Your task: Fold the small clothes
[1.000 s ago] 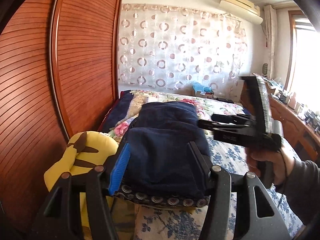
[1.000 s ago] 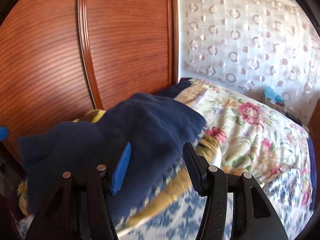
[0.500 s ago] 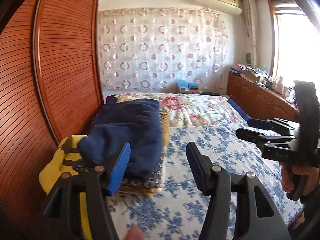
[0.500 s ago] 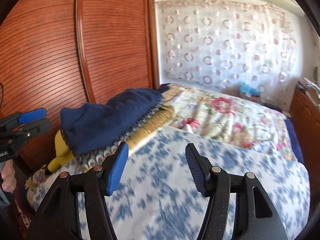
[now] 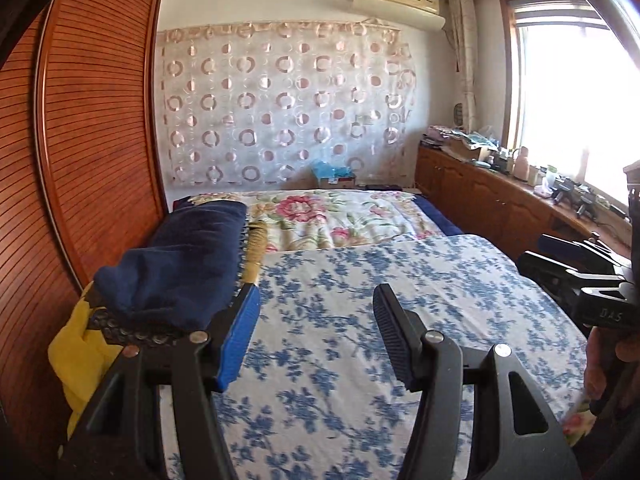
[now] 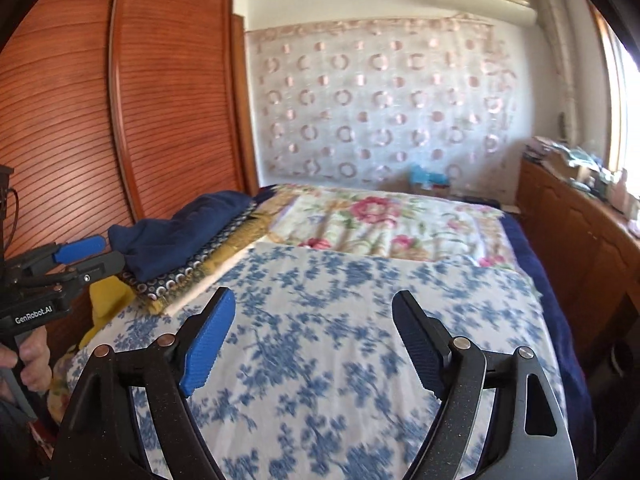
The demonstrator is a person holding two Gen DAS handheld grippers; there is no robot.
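A second ago the navy garment [image 5: 188,264] filled the space between both sets of fingers; now it lies folded on the pile [image 6: 188,256] by the wardrobe [image 5: 92,128], up and to the left of both grippers and well clear of them; that garment looks finished and stacked. The left gripper [image 5: 316,332] holds nothing, its jaws standing about half apart over the blue-flowered sheet [image 5: 360,280]; the right gripper [image 6: 314,332] is empty too, its jaws opening wider. Both have drawn back from the pile; the hands seem free for the next piece. No unfolded garment shows ahead of either pair of fingers; whether one waits below the frame I cannot tell; the yellow thing [image 5: 76,344] beneath the pile is half hidden; the right view is blurred.
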